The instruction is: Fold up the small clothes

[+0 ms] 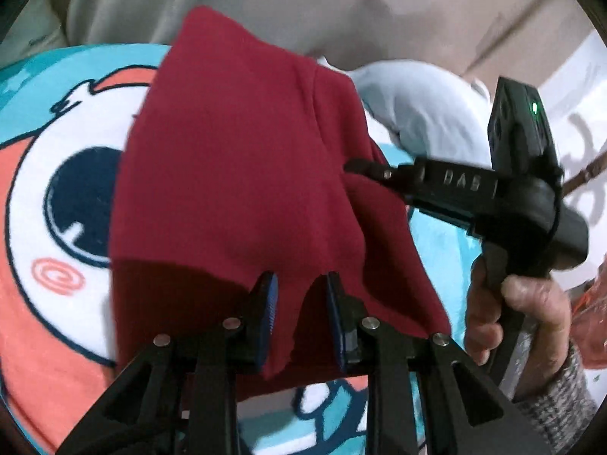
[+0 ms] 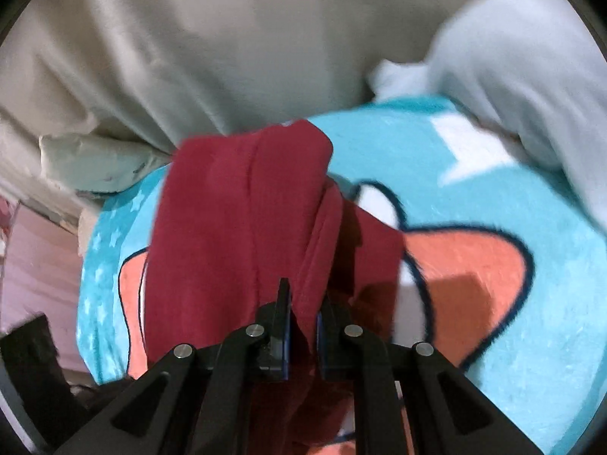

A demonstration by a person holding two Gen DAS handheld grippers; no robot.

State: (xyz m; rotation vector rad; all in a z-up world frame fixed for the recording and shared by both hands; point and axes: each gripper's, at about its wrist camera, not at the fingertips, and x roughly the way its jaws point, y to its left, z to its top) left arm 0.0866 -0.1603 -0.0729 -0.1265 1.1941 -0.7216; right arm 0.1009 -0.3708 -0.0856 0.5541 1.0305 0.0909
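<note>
Surface: turquoise cartoon-print blanket (image 1: 57, 227), orange and white figures, spread on bed. Behind: beige sheet (image 2: 189, 57), pale blue cloth bundle (image 2: 531, 76) far right. Red garment (image 1: 235, 174) lifted over blanket, long axis running away from cameras, far end drooping. Left gripper (image 1: 301, 292) pinching near red hem between blue pads. Right gripper (image 2: 303, 311) clamped on red fold, gripped by hand (image 1: 519, 314).

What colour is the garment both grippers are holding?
Dark red garment, plain; clearest in the left wrist view.
</note>
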